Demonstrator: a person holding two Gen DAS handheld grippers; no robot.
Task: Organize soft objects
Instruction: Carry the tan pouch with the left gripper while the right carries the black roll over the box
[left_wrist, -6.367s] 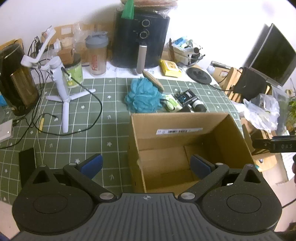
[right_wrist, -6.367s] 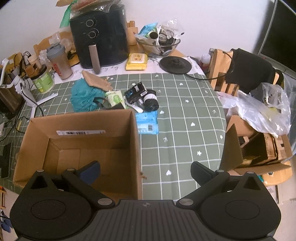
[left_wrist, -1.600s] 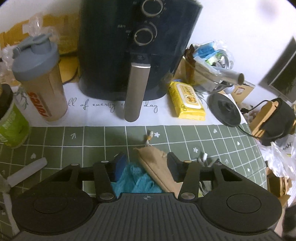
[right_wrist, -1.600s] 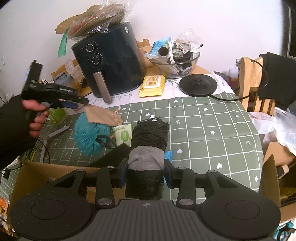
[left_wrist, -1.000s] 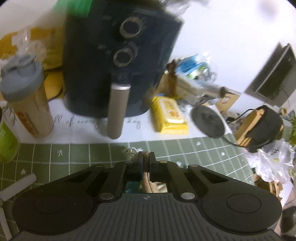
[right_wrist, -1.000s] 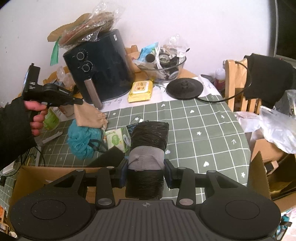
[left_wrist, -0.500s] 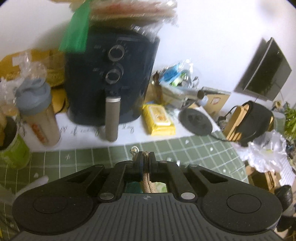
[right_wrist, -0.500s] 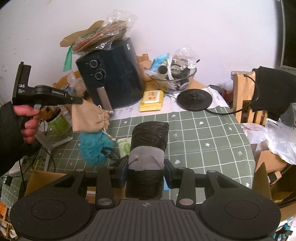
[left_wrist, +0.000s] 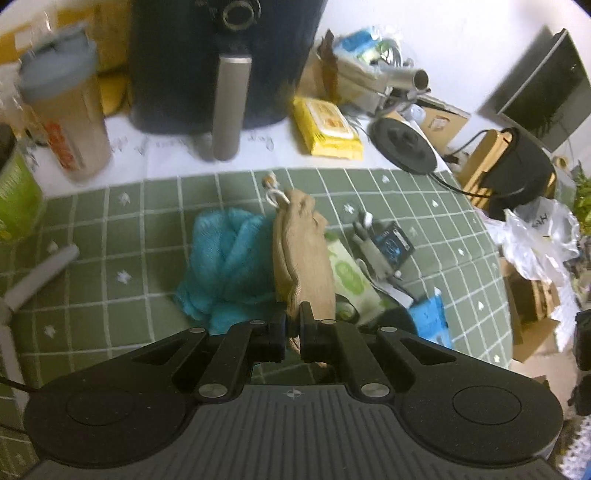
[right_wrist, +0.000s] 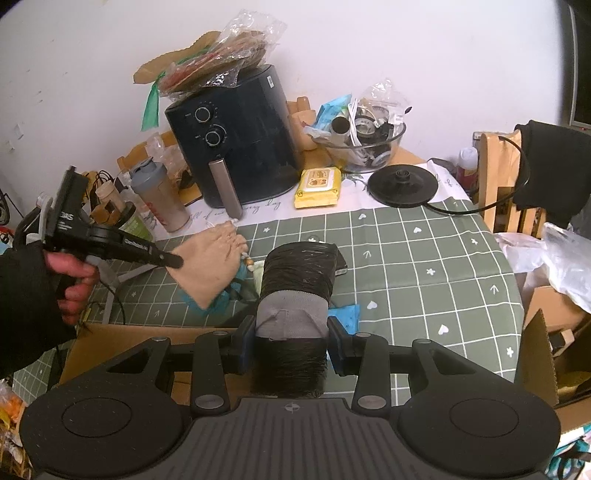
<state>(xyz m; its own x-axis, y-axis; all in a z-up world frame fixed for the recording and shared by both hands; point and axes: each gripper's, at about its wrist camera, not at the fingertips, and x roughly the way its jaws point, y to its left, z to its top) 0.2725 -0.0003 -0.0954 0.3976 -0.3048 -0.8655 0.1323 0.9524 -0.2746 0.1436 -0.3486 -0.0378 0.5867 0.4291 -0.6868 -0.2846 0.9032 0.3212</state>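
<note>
At the far left of the right wrist view a hand (right_wrist: 70, 284) in a dark sleeve held the left gripper (right_wrist: 173, 260), the sleeve cut off by the frame edge. Its jaws were pinched tight on a corner of a tan drawstring pouch (right_wrist: 210, 264), which hung clear above the green checked tablecloth (right_wrist: 424, 258). From the left wrist camera the same pouch (left_wrist: 301, 254) stretched away from the closed fingers (left_wrist: 276, 334), its cord and beads dangling at the far end. Under it lay a teal mesh sponge (left_wrist: 229, 266), partly hidden by the pouch and by the gripper body.

Just right of the sponge sat a green-and-white packet (left_wrist: 349, 275) and a small dark gadget (left_wrist: 391, 247), too blurred to identify. A blue packet (left_wrist: 430, 317) lay nearer, half covered.

Behind them stood a shaker bottle (right_wrist: 160, 195), a dark air fryer (right_wrist: 236, 147), a yellow wipes pack (right_wrist: 319, 186) and a black kettle base (right_wrist: 402, 184).

In the middle of the right wrist view the right gripper (right_wrist: 291, 345) clamped a black-and-grey rolled bundle (right_wrist: 297, 288) between its blue pads; the bundle's near end was hidden behind the gripper body. Below it, only the rim of a cardboard box (right_wrist: 122, 339) showed, its inside out of sight.
</note>
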